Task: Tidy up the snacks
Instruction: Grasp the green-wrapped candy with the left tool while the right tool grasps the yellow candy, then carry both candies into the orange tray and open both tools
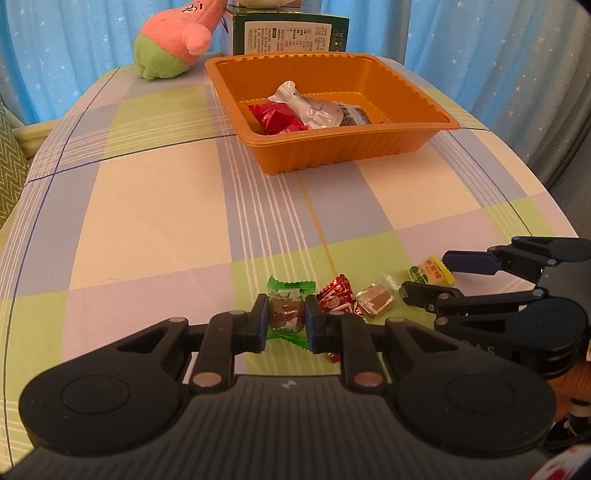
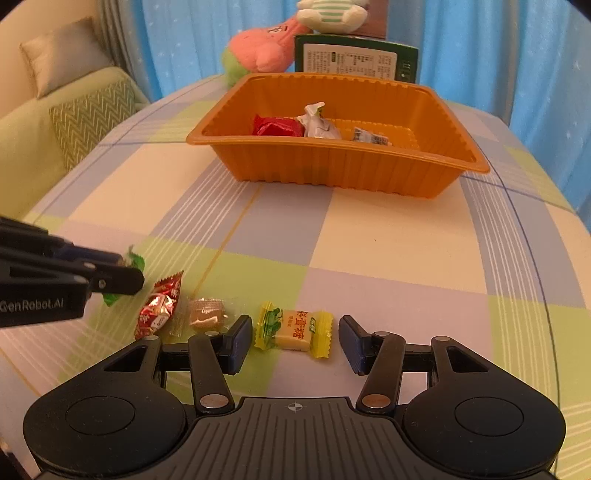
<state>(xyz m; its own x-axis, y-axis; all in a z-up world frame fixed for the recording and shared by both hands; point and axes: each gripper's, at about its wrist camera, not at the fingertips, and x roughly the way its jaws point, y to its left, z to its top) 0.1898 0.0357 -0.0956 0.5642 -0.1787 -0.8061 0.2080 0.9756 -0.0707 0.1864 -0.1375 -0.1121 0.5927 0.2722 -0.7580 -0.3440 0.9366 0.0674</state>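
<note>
My left gripper (image 1: 286,319) is shut on a green-wrapped candy (image 1: 287,312) at the table's near edge; the candy's green ends also show in the right wrist view (image 2: 135,264). My right gripper (image 2: 295,341) is open, its fingers on either side of a yellow candy (image 2: 293,328) without touching it. Between them lie a red candy (image 2: 159,306) and a clear-wrapped brown candy (image 2: 207,314). An orange tray (image 1: 332,147) further back holds a red snack (image 1: 275,118), a silver packet (image 1: 314,107) and a dark one (image 1: 354,114).
A pink and green plush toy (image 1: 177,40) and a green box (image 1: 291,33) stand behind the tray. Blue curtains hang behind the table. A sofa with a cushion (image 2: 62,110) is to the left. The checked tablecloth (image 1: 147,206) covers the table.
</note>
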